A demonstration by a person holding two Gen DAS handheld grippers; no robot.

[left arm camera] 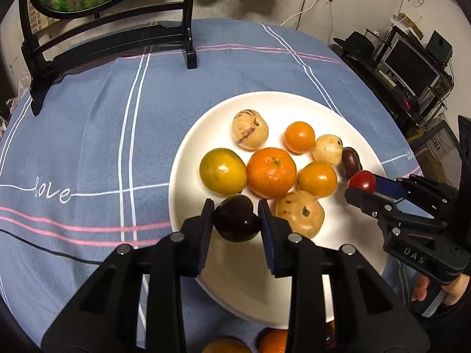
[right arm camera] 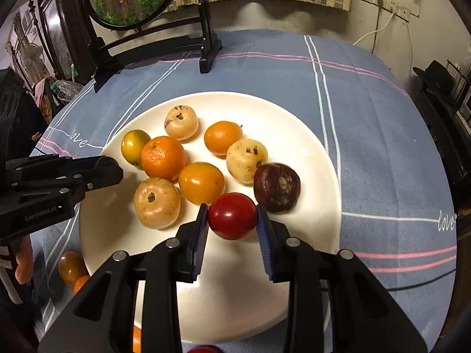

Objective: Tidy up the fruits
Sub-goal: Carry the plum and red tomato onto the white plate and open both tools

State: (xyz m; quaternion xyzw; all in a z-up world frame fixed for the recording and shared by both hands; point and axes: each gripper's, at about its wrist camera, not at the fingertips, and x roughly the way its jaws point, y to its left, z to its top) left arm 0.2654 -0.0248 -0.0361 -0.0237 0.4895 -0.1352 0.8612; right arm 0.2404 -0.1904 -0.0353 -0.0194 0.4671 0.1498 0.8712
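Observation:
A white plate point(left arm camera: 347, 235) point(right arm camera: 309, 158) on the blue tablecloth holds several fruits: an orange point(left arm camera: 270, 172) point(right arm camera: 163, 157), a green-yellow citrus point(left arm camera: 222, 171), yellow tomatoes point(left arm camera: 317, 179) point(right arm camera: 201, 181), pale beige fruits point(left arm camera: 250, 129) point(right arm camera: 157, 203) and a dark purple fruit point(right arm camera: 276, 187). My left gripper point(left arm camera: 236, 219) is shut on a dark purple fruit point(left arm camera: 235, 219) over the plate's near-left rim. My right gripper point(right arm camera: 232, 216) is shut on a red tomato point(right arm camera: 232, 216) point(left arm camera: 362, 181) above the plate, beside the dark purple fruit.
A black wooden stand point(left arm camera: 117, 38) point(right arm camera: 153, 44) with a round picture stands at the table's far side. More fruits lie off the plate near the table's front edge point(left arm camera: 273, 341) point(right arm camera: 70, 267). Shelves and a monitor point(left arm camera: 412, 67) stand to the right.

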